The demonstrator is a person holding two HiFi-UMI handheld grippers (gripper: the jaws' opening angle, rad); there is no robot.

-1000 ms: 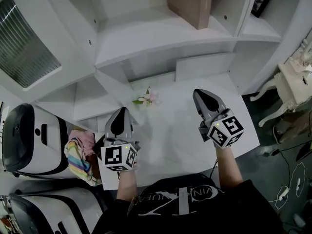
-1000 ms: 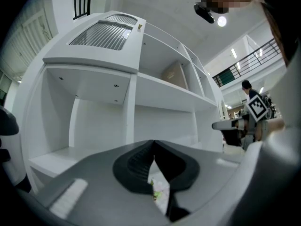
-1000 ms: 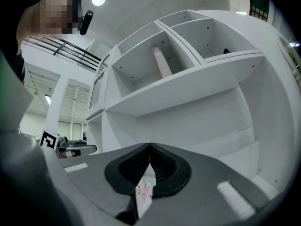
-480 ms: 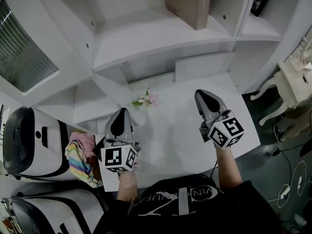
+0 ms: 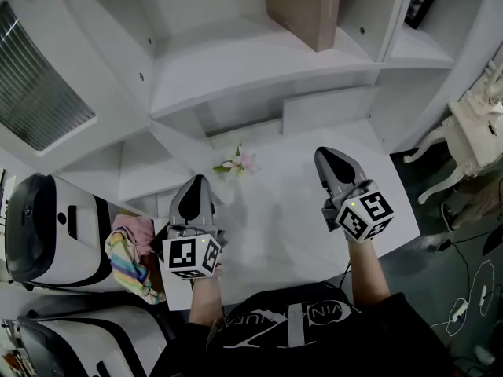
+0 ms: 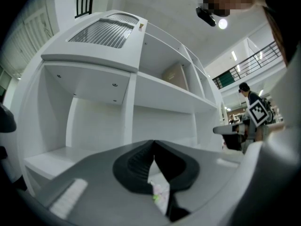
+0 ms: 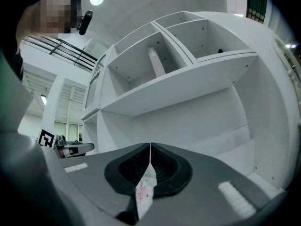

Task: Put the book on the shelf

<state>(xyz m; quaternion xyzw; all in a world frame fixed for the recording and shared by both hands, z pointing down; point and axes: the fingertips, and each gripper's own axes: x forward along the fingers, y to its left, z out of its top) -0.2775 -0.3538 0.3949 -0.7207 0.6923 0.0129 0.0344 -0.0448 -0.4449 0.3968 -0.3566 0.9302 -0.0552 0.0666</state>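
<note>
A tan book (image 5: 302,6) stands upright on the white shelf unit (image 5: 259,57), in the upper compartment; it also shows as the book (image 6: 175,76) and, edge on, as the book (image 7: 156,61). My left gripper (image 5: 194,185) hovers over the white table (image 5: 275,218), shut and empty, its tips meeting at the left gripper (image 6: 153,143). My right gripper (image 5: 333,157) is level with it on the right, also shut with nothing between its jaws, seen close as the right gripper (image 7: 150,146). Both point toward the shelf, well short of the book.
A small pink flower sprig (image 5: 238,162) lies on the table ahead of the grippers. Two white and black cases (image 5: 47,226) and a striped cloth (image 5: 130,254) sit at the left. A white ornate side table (image 5: 471,136) stands at the right, and a picture frame (image 5: 422,2) on a shelf.
</note>
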